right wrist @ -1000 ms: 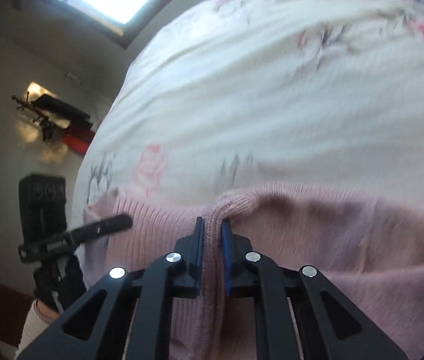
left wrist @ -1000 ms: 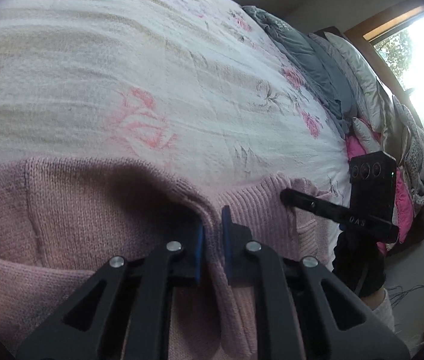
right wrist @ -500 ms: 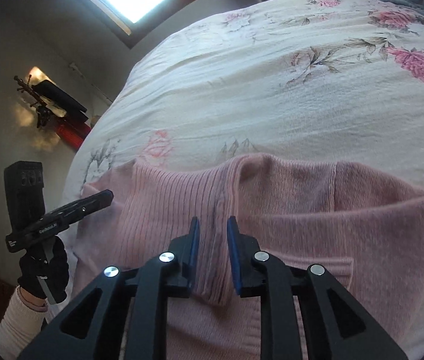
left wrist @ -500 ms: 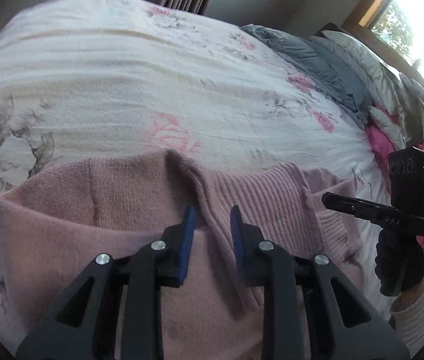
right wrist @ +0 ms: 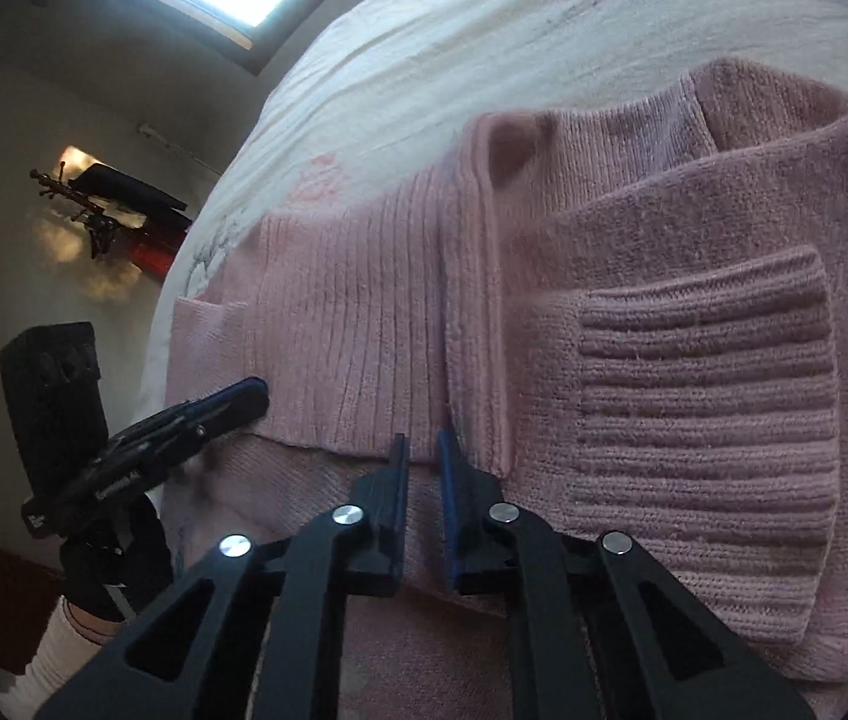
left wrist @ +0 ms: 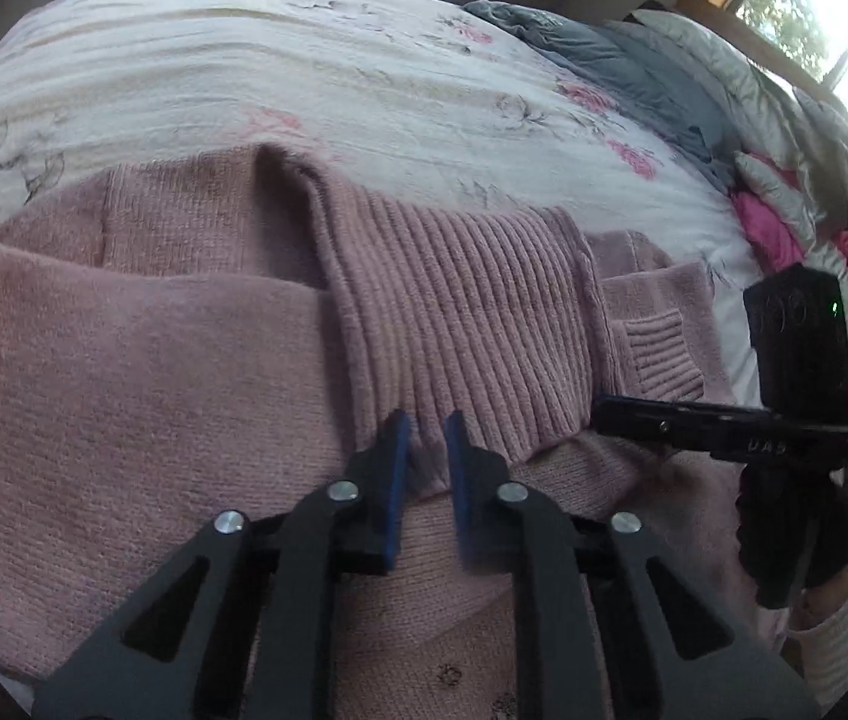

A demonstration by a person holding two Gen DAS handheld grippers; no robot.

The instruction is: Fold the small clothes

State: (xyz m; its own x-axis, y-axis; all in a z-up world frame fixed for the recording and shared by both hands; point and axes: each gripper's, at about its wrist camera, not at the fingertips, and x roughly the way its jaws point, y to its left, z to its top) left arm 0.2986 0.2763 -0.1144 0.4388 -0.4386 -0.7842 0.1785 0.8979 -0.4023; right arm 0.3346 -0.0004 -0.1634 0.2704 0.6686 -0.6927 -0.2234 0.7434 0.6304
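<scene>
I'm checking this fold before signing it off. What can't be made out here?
- Near edge of the pink sweater: both views, hidden behind the left gripper and right gripper.
- Sweater's full outline: cut off by both frame edges.
- Wall ornament: right view, too small and glare-blurred.

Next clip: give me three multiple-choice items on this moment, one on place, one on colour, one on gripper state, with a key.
1. Where does the sweater lie?
A. on a floral bedspread
B. on a wooden desk
C. in a basket

2. What colour is the sweater?
A. navy
B. pink
C. green

3. How does the left gripper stand?
A. shut on the sweater
B. open above the ribbed hem
C. out of view

Key: 1 A, flowered cover shows around the knit; 2 B, pink in both views; 3 B, a gap shows between its blue pads.
</scene>
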